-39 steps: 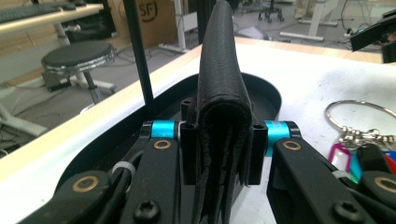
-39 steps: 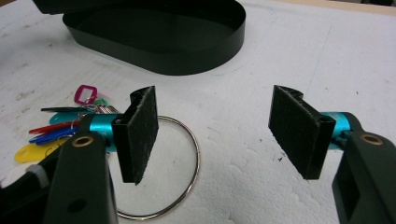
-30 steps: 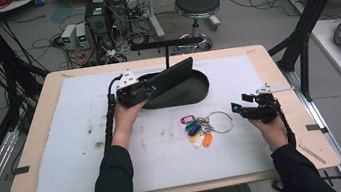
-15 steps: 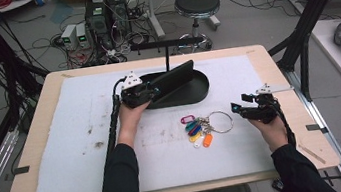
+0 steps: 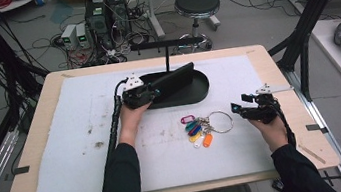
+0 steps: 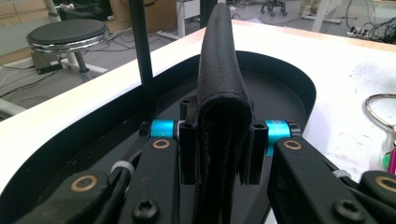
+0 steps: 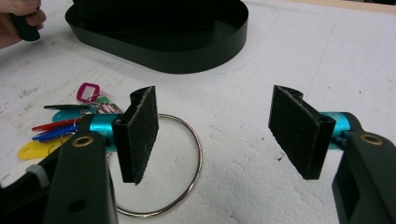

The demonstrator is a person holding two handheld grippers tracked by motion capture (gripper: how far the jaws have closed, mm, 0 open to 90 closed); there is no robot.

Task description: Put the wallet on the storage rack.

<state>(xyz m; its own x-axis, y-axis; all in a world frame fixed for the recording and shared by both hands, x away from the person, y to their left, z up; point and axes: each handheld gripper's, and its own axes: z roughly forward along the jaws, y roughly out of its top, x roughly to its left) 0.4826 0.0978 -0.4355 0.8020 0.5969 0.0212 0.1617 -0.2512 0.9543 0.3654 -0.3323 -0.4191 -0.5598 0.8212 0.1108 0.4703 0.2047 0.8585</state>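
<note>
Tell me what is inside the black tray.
A black wallet is over the tray, clamped in the left gripper. I cannot tell if it touches the floor; part of the floor is covered.

Looking like a lab: cables [image 5: 26, 50] sprawling on the floor, electronics boxes [image 5: 106, 14], black frame [image 5: 313, 10] surrounding desk [image 5: 275, 66].

The left claw [image 5: 150, 92], clamped on the black wallet [image 5: 172, 77], has drifted a little toward 3 o'clock and slightly toward 6 o'clock over the last second, bringing the wallet lower over the 9 o'clock end of the black oval tray [image 5: 203, 89]; the left hand [image 5: 133, 115] and forearm have followed it, the elbow swinging in toward the middle of the tabletop [image 5: 39, 144]; the wallet lies a touch flatter above the tray than before
</note>
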